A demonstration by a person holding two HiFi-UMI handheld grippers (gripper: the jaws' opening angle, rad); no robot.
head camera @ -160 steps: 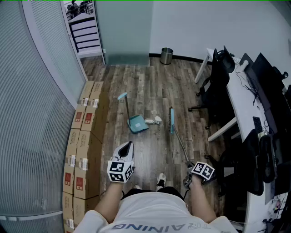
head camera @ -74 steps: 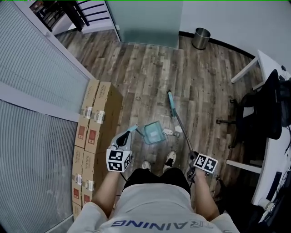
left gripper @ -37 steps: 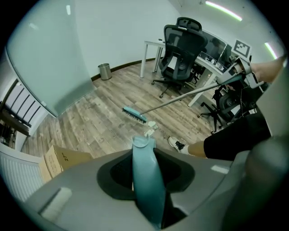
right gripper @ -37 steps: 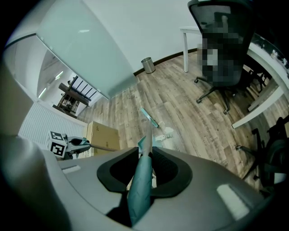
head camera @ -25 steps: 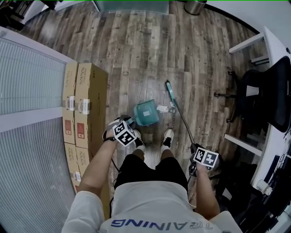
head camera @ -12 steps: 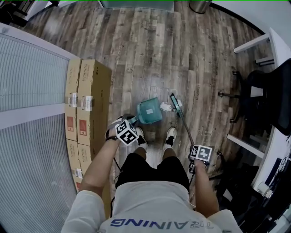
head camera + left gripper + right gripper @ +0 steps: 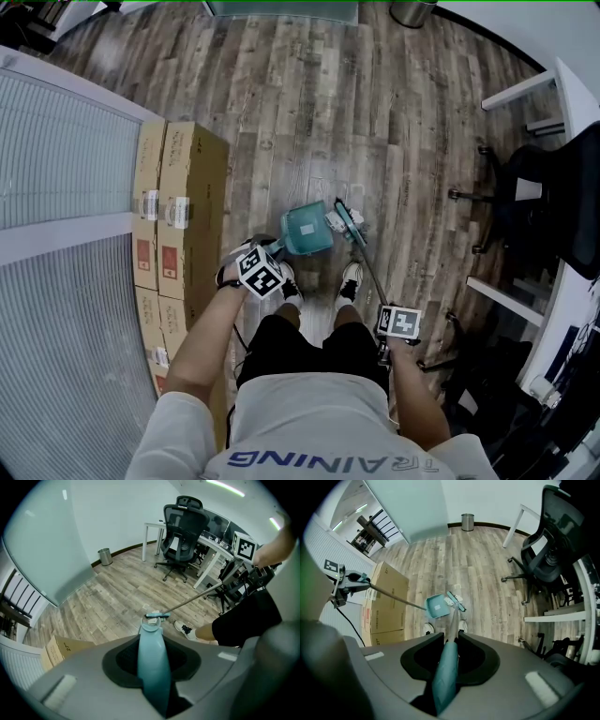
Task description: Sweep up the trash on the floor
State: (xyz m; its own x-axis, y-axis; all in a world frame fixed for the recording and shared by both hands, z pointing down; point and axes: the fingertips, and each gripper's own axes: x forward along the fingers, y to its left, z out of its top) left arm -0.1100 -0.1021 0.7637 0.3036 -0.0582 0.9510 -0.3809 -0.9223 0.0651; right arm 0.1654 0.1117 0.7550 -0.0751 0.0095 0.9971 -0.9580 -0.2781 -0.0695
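2 tools I hold: left gripper (image 7: 152, 667) clamps the dustpan handle (image 7: 151, 637), right gripper (image 7: 450, 654) the broom handle (image 7: 444, 679); broom head (image 7: 348, 223) lies just beside trash (image 7: 332, 222).

Office. Black mesh swivel chairs (image 7: 183, 531), white desks (image 7: 572, 103) with dark monitors (image 7: 219, 526), frosted glass partition (image 7: 42, 541), round steel waste bin (image 7: 105, 556), grey wood-plank floor (image 7: 309, 103), brown cardboard cartons (image 7: 178, 197) along its left edge.

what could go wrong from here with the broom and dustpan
1. The white scraps lie at the dustpan mouth with the broom head tight behind; a hard push might flick them past the pan's side.
2. One scrap appears to lie beyond the broom head and could be left behind.
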